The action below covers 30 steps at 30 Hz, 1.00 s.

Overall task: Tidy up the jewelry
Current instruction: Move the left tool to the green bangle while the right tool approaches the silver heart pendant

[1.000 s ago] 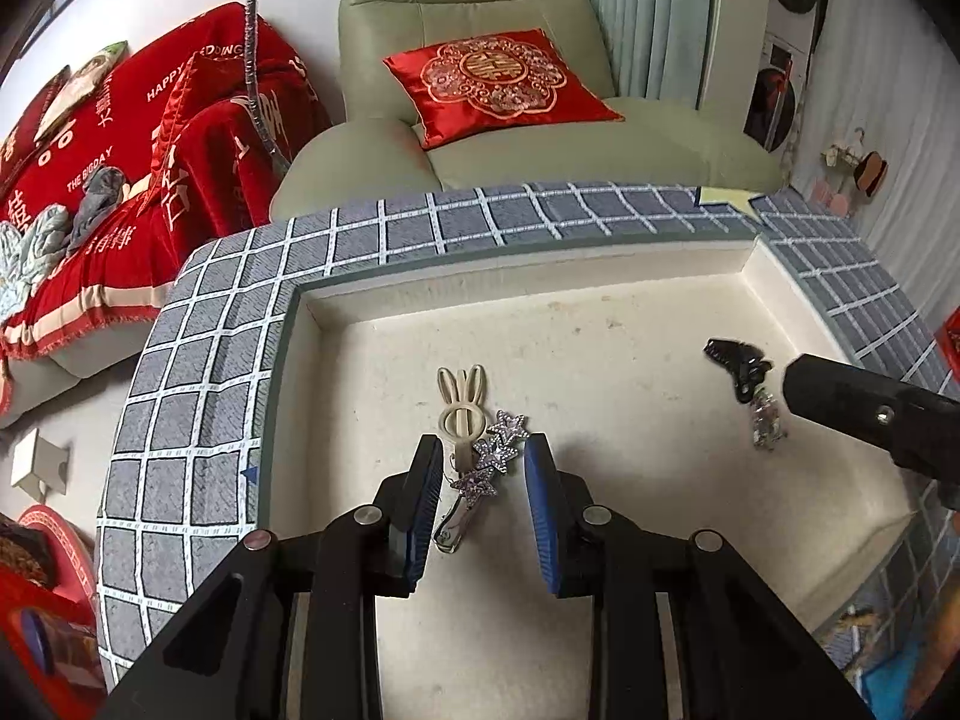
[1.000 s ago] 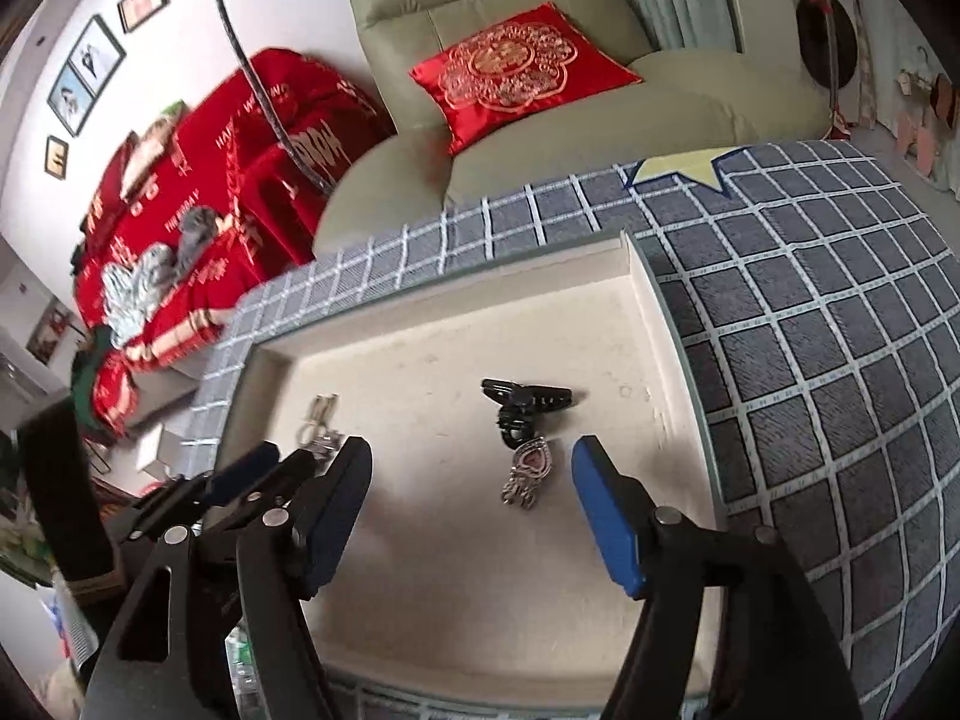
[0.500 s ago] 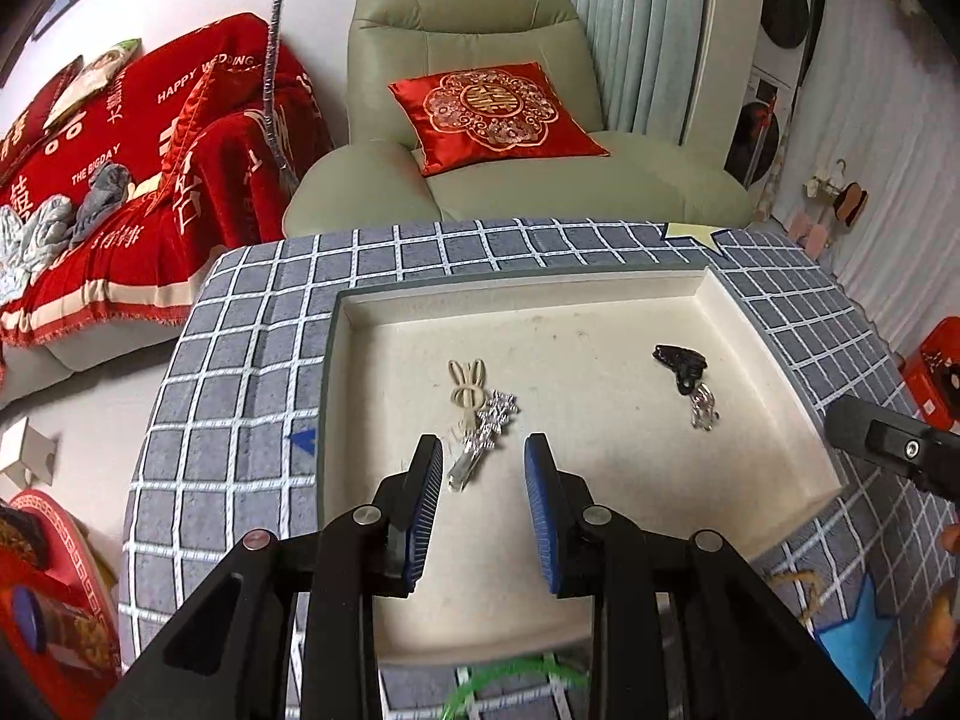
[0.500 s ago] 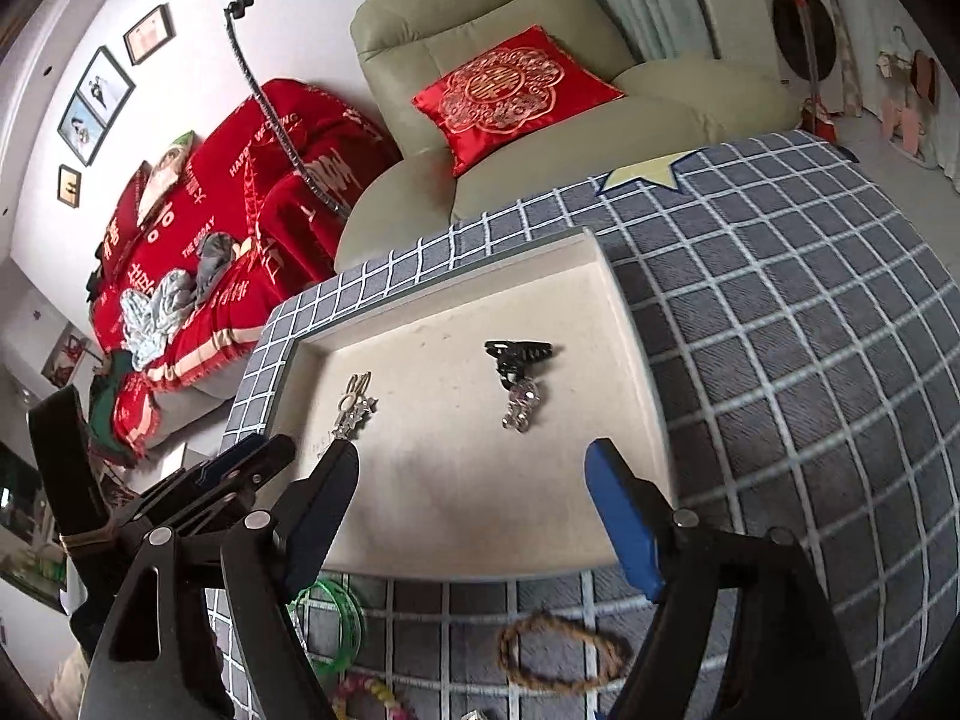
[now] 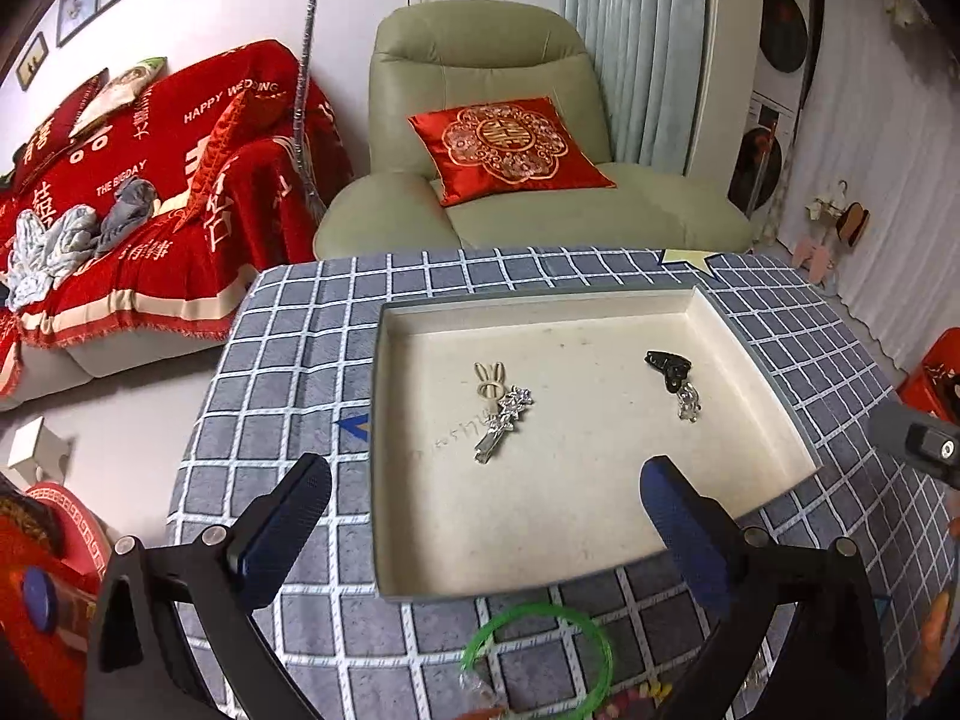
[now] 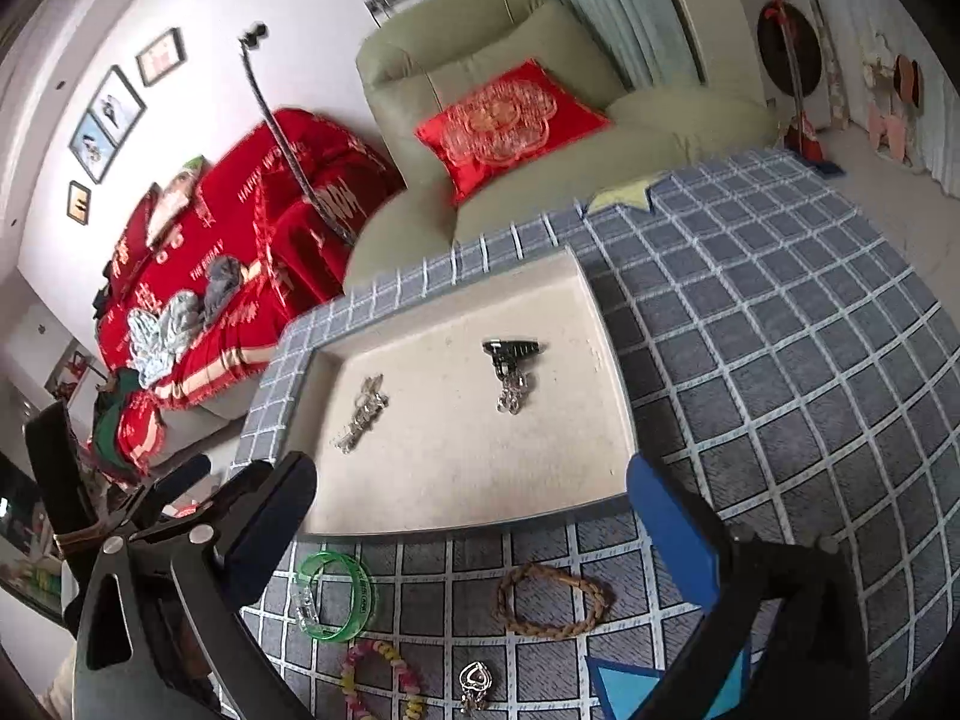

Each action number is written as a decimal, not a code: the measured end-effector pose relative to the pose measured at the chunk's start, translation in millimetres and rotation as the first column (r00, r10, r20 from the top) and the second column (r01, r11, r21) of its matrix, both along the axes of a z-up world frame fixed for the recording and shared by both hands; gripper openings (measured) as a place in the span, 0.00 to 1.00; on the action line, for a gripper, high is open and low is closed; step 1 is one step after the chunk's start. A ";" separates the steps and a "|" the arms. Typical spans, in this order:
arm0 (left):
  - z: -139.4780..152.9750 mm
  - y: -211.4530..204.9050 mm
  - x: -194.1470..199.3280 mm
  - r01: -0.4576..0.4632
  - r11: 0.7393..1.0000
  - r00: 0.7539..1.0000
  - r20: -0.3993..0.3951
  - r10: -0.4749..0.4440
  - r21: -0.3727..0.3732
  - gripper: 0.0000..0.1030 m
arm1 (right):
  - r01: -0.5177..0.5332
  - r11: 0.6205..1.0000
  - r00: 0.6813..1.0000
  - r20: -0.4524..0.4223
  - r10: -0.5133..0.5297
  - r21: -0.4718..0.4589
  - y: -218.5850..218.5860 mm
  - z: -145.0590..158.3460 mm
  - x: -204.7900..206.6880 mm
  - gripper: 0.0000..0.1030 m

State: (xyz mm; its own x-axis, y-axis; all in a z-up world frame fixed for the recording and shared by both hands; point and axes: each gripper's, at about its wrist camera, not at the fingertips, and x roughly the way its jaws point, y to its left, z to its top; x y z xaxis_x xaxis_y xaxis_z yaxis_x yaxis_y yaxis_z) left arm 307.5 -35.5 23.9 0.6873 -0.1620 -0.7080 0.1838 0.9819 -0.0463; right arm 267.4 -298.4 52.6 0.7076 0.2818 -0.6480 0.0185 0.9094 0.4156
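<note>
A cream tray (image 5: 774, 426) sits on the grey checked cloth; it also shows in the right wrist view (image 6: 618, 384). In it lie a cream rabbit clip (image 5: 490, 383), a silver star clip (image 5: 503, 423) (image 6: 363, 414), a black claw clip (image 5: 667, 364) (image 6: 512, 351) and a silver earring (image 5: 687, 403) (image 6: 513, 396). In front of the tray lie a green bangle (image 5: 540, 639) (image 6: 336, 597), a brown braided bracelet (image 6: 555, 600), a pastel bead bracelet (image 6: 384, 675) and a silver heart earring (image 6: 475, 683). My left gripper (image 5: 485, 531) is open and empty over the tray's near edge. My right gripper (image 6: 471, 531) is open and empty above the loose jewelry.
A green armchair (image 5: 510, 180) with a red cushion (image 5: 507, 147) stands behind the table. A sofa under a red blanket (image 5: 120, 192) is at the left. A red box (image 5: 933, 372) sits off the table's right side. The left gripper's body shows at the lower left of the right wrist view (image 6: 138, 510).
My left gripper let go of the star clip, pulled back out of the tray and opened wide. My right gripper also drew back and up, bringing the loose jewelry in front of the tray into view.
</note>
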 end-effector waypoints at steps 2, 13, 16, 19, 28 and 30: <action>2.0 4.2 -6.6 -0.010 1.000 1.000 -0.002 0.010 0.002 1.00 | -0.001 1.000 1.000 0.027 0.001 -0.009 1.7 4.6 -8.7 1.00; -7.6 32.7 -46.1 -0.047 0.999 0.998 -0.051 0.046 -0.001 1.00 | -0.045 0.999 0.998 -0.044 0.043 -0.030 2.4 4.8 -40.0 1.00; -17.3 37.7 -55.2 -0.056 0.998 0.995 -0.084 0.054 -0.016 1.00 | -0.056 0.998 0.996 -0.076 0.053 -0.039 2.0 -2.9 -51.2 1.00; -28.2 39.4 -62.6 -0.062 0.998 0.992 -0.112 0.059 -0.017 1.00 | -0.066 0.996 0.992 -0.113 0.059 -0.057 1.8 -12.4 -64.8 1.00; -50.9 40.4 -69.9 -0.095 0.995 0.979 -0.186 0.086 -0.038 1.00 | -0.091 0.987 0.977 -0.205 0.063 -0.130 9.2 -44.2 -93.1 1.00; -55.9 40.7 -68.1 -0.107 0.993 0.975 -0.202 0.096 -0.044 1.00 | -0.089 0.987 0.973 -0.223 0.057 -0.136 11.4 -50.6 -92.9 1.00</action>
State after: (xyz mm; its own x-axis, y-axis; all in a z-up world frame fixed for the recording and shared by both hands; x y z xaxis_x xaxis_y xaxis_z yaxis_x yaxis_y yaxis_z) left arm 239.3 5.2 -32.1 0.5484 -0.1412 -0.8242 0.0655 0.9899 -0.1260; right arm 174.5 -287.0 2.0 0.5258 0.2192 -0.8219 0.0256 0.9617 0.2728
